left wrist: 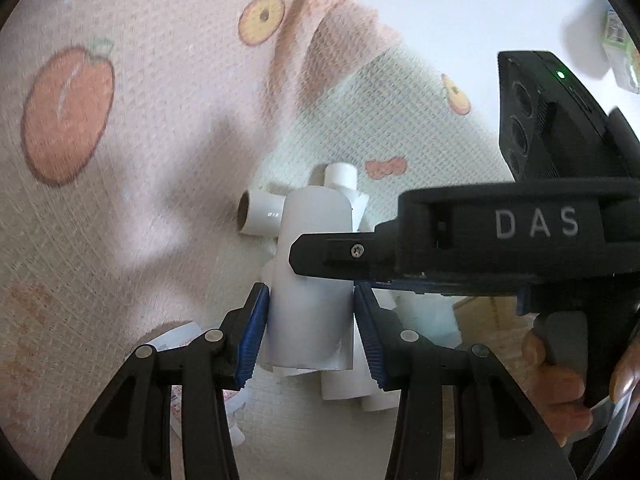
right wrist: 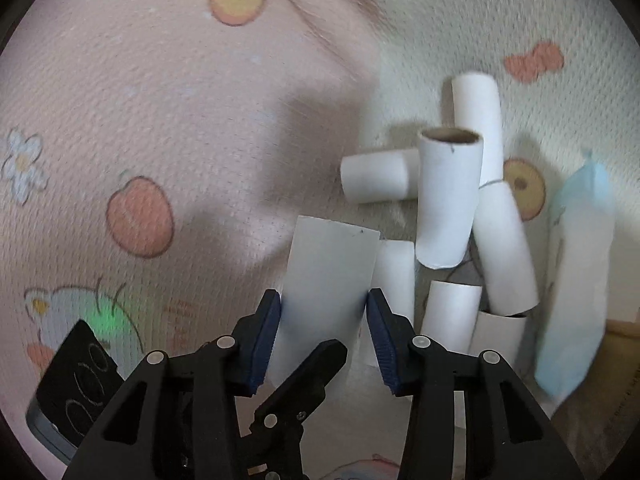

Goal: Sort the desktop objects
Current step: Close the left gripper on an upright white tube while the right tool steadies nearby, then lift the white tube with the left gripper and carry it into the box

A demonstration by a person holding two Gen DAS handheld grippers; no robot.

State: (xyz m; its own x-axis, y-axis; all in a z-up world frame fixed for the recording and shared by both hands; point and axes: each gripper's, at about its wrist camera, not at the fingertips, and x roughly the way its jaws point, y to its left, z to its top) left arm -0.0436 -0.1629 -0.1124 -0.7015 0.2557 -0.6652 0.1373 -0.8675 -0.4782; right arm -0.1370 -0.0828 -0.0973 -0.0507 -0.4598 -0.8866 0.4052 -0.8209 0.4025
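Observation:
Both views look down on a fruit-print cloth. My left gripper (left wrist: 308, 332) is shut on a white cardboard tube (left wrist: 310, 280), which points away from me above a heap of similar tubes. My right gripper (right wrist: 325, 334) is shut on the same kind of white tube (right wrist: 328, 272), its blue pads pressing both sides. The right gripper's black body, marked DAS (left wrist: 500, 236), crosses the left wrist view over my tube. A pile of white tubes (right wrist: 448, 200) lies just right of the right gripper, some leaning on others. One tube (left wrist: 262, 216) lies on its side beyond the left gripper.
A pale blue soft pack (right wrist: 576, 272) lies right of the tube pile. The left gripper's body and camera (right wrist: 76, 384) show at lower left of the right wrist view. A printed wrapper (left wrist: 176, 344) lies under the left fingers. A small green carton (left wrist: 620, 48) stands at far right.

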